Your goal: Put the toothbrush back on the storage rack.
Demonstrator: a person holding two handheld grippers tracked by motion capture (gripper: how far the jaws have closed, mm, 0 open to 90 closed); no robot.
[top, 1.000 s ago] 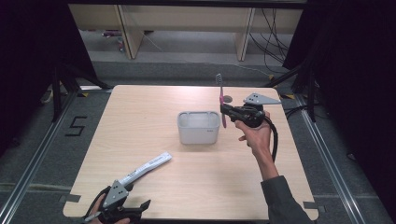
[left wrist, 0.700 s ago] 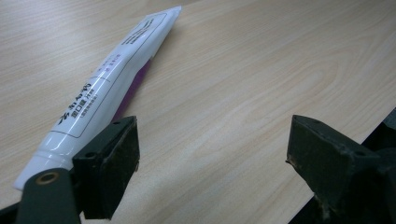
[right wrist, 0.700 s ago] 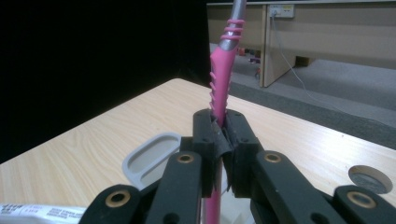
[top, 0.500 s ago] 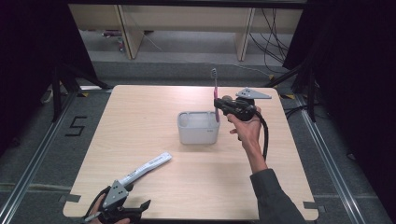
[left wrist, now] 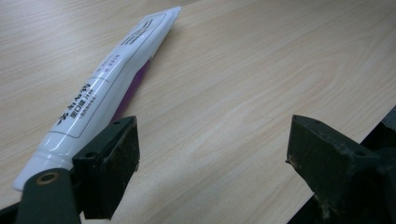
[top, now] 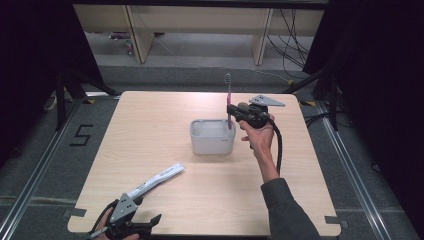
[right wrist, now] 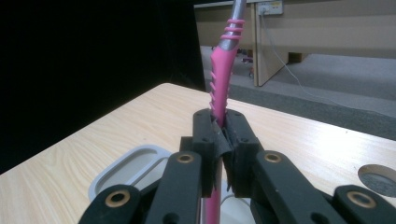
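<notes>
My right gripper (top: 231,111) is shut on a pink and grey toothbrush (top: 229,97), held upright with its bristle head on top. The brush's lower end hangs over the right rim of a white rectangular cup (top: 212,136) in the middle of the table. In the right gripper view the jaws pinch the pink handle of the toothbrush (right wrist: 219,88), and the cup's rim (right wrist: 122,166) lies below. A white toothpaste tube (top: 155,179) lies flat at the front left. My left gripper (top: 142,225) rests open at the near edge, with the tube (left wrist: 102,79) beside its left pad (left wrist: 109,168).
The wooden table (top: 165,110) has bare room left and right of the cup. Black curtains stand on both sides, and pale furniture legs and cables lie on the floor beyond the far edge. A round hole (right wrist: 377,176) sits in the tabletop.
The right gripper has carried the toothbrush leftward and down, from beyond the cup's right side to over its right rim. The left gripper and the tube have stayed put.
</notes>
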